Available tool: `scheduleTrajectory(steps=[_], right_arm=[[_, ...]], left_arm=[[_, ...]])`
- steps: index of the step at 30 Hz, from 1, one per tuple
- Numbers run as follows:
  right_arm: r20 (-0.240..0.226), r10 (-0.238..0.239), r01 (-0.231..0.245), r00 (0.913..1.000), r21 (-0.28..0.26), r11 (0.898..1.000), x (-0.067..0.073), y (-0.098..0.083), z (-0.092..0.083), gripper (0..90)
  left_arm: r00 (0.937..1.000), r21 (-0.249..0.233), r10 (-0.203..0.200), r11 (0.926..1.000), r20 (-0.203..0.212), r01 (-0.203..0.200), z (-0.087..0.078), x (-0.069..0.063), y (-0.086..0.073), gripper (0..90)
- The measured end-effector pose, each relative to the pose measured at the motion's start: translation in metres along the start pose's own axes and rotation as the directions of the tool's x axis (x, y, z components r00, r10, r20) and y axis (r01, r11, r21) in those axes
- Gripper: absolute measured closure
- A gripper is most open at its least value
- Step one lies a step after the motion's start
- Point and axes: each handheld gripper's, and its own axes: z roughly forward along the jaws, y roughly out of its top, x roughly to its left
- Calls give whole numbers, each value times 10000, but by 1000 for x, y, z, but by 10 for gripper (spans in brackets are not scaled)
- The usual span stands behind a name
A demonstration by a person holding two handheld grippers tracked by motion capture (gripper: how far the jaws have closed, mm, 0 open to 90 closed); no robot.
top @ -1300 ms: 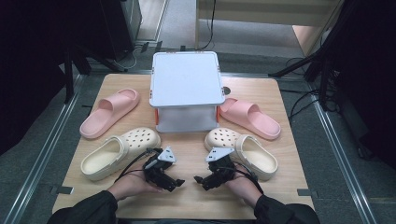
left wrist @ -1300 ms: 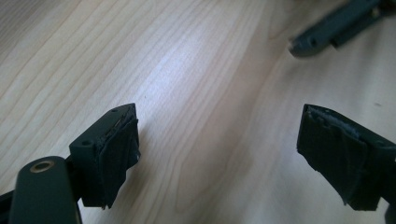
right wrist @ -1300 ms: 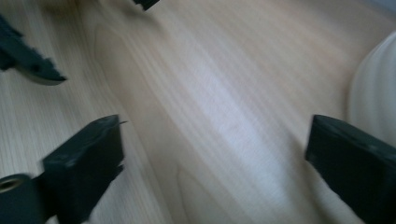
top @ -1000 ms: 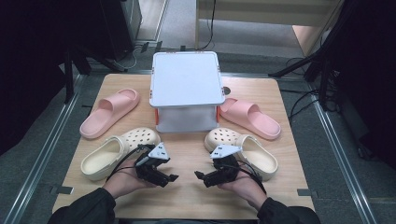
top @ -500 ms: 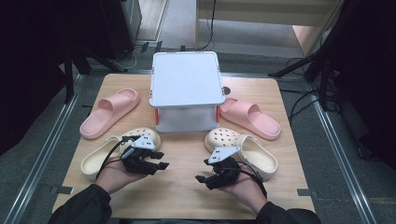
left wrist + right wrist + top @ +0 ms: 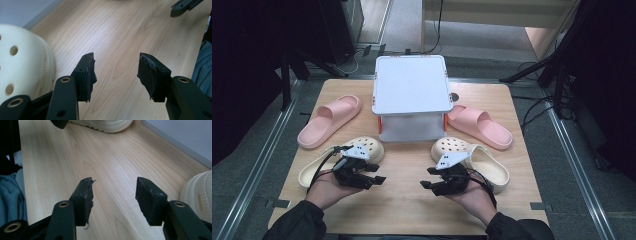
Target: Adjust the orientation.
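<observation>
Left gripper (image 6: 379,178) and right gripper (image 6: 427,184): fingers spread, pinching nothing, over bare surface (image 6: 404,200) between two cream clogs (image 6: 362,148).

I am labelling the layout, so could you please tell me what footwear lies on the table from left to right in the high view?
Pink slide → cream clog → second cream clog → second pink slide.

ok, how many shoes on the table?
4. Pink slide back left, pink slide back right, cream clog front left, cream clog front right. The white box could hide more.
</observation>
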Motion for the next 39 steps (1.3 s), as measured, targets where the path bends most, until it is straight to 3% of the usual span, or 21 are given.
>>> scheduleTrajectory(steps=[6, 11, 21, 26, 31, 34, 39], right_arm=[[-195, 97, -99, 9998, -98, 9999, -3, 4, 1, 516], [-311, -6, 4, 9995, -73, 10000, -4, 7, 5, 515], [-426, -7, 6, 9991, -16, 10000, -6, 12, 8, 510], [-473, 47, -49, 9989, -31, 10000, -7, 14, 9, 508], [-515, -20, 19, 9987, -5, 10000, -7, 16, 11, 510], [-544, -44, 45, 9985, 27, 10000, -7, 17, 13, 509], [-559, -62, 67, 9984, 90, 9999, -7, 18, 15, 507]], left_arm=[[9996, -155, -95, 9998, -256, 91, -11, 2, -7, 479], [9988, -295, -320, 9991, -367, 309, -23, 4, -13, 534], [9924, -756, -757, 9948, -970, 684, -52, 12, -30, 540], [9858, -1054, -1098, 9897, -1272, 966, -64, 19, -41, 531], [9746, -1305, -1595, 9816, -1573, 1396, -76, 28, -53, 530], [9667, -1283, -1833, 9784, -1788, 1618, -74, 35, -58, 530], [9642, -907, -1830, 9816, -1918, 1682, -62, 45, -60, 532]])
